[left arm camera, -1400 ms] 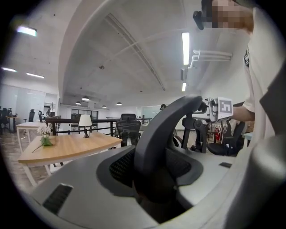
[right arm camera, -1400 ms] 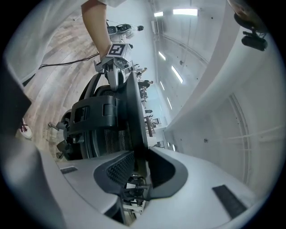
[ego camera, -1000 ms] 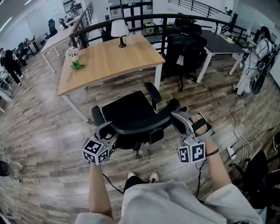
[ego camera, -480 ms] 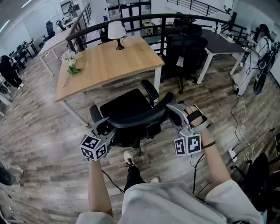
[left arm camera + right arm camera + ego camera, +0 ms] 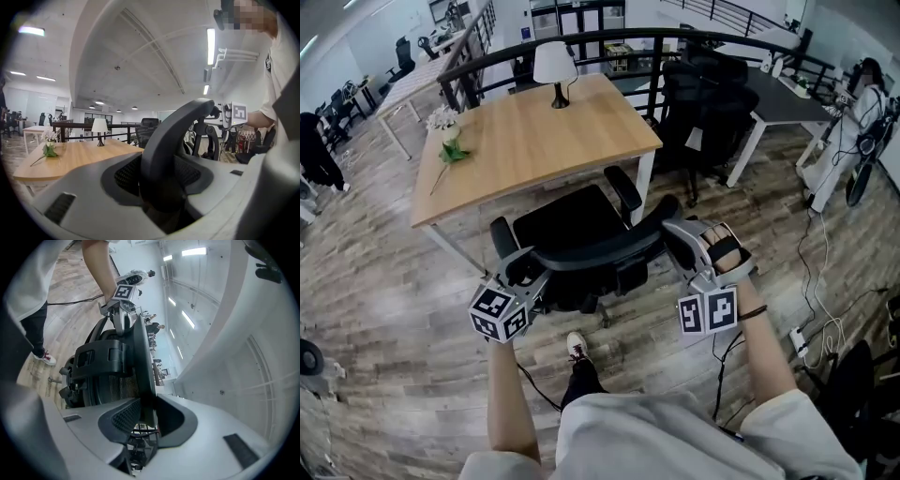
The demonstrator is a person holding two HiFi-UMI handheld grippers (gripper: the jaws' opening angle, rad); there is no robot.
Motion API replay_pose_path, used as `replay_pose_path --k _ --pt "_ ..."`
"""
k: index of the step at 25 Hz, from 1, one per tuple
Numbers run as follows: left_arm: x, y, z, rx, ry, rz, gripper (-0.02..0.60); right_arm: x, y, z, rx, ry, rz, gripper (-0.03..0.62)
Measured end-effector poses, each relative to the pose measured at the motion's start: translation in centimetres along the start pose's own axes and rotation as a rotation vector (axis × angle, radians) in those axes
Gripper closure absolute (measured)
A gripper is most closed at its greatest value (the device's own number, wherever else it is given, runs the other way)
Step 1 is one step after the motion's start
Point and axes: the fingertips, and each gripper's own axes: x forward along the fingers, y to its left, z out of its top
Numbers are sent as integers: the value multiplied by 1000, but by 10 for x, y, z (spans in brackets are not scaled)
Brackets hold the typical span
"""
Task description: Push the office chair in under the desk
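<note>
A black office chair (image 5: pixel 572 230) stands in front of the wooden desk (image 5: pixel 534 131), its seat front close to the desk's near edge. My left gripper (image 5: pixel 530 272) is shut on the left end of the chair's backrest rim (image 5: pixel 600 251), and my right gripper (image 5: pixel 675 234) is shut on its right end. In the left gripper view the thick black rim (image 5: pixel 164 140) runs up between the jaws of the left gripper (image 5: pixel 159 183). In the right gripper view the rim's thin edge (image 5: pixel 143 376) is pinched at the right gripper (image 5: pixel 147 420), with the chair's back mechanism (image 5: pixel 101 366) behind it.
A white lamp (image 5: pixel 553 64) and a flower (image 5: pixel 450 142) sit on the desk. A second black chair (image 5: pixel 703 103) and a dark desk (image 5: pixel 778 98) stand at the back right, near a person (image 5: pixel 853 122). Cables (image 5: pixel 814 272) and a power strip (image 5: pixel 800 339) lie on the floor at right.
Both grippers and the chair have moved forward toward the desk, and the seat front is nearer its edge. The person's foot has stepped forward behind the chair.
</note>
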Motion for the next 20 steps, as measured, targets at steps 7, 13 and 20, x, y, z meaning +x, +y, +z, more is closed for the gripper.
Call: replay_pose_path --k 7,13,20 --pt "37 63 6 -16 -4 0 336 68 -13 -7 1 18 5 477" --pt "62 115 12 -14 17 -12 334 122 -23 -9 12 40 8 477" --pt "86 169 18 -25 0 -36 336 180 -36 -7 11 63 3 477"
